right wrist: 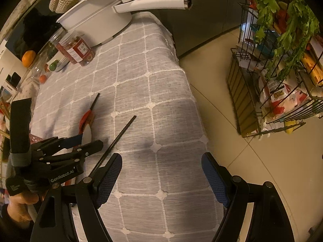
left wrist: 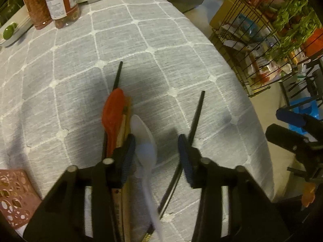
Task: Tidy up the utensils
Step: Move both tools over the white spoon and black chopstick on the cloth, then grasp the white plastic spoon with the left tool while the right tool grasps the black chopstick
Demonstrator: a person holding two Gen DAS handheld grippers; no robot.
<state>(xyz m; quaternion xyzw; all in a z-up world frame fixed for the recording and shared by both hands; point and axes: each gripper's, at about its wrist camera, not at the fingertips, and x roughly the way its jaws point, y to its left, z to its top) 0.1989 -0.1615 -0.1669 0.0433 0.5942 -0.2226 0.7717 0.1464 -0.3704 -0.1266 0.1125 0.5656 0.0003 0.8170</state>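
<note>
On the grey checked tablecloth [left wrist: 181, 60] lies a bundle: a red spoon [left wrist: 113, 111], a wooden piece [left wrist: 126, 121] under it, and a black chopstick [left wrist: 119, 74] poking out beyond. My left gripper [left wrist: 157, 158] stands open just above the cloth. A blurred white plastic spoon [left wrist: 145, 141] lies between its jaws, close to the left pad. A second black chopstick [left wrist: 196, 117] runs slanted past the right pad. In the right wrist view my right gripper [right wrist: 161, 177] is open over bare cloth, with the left gripper [right wrist: 86, 141] to its left.
A pink perforated basket [left wrist: 12, 193] sits at the near left. Two jars [left wrist: 60, 4] and a white pot [right wrist: 97, 20] stand at the far end. The table's edge drops off on the right toward a wire rack [right wrist: 282, 80] with greens and packets.
</note>
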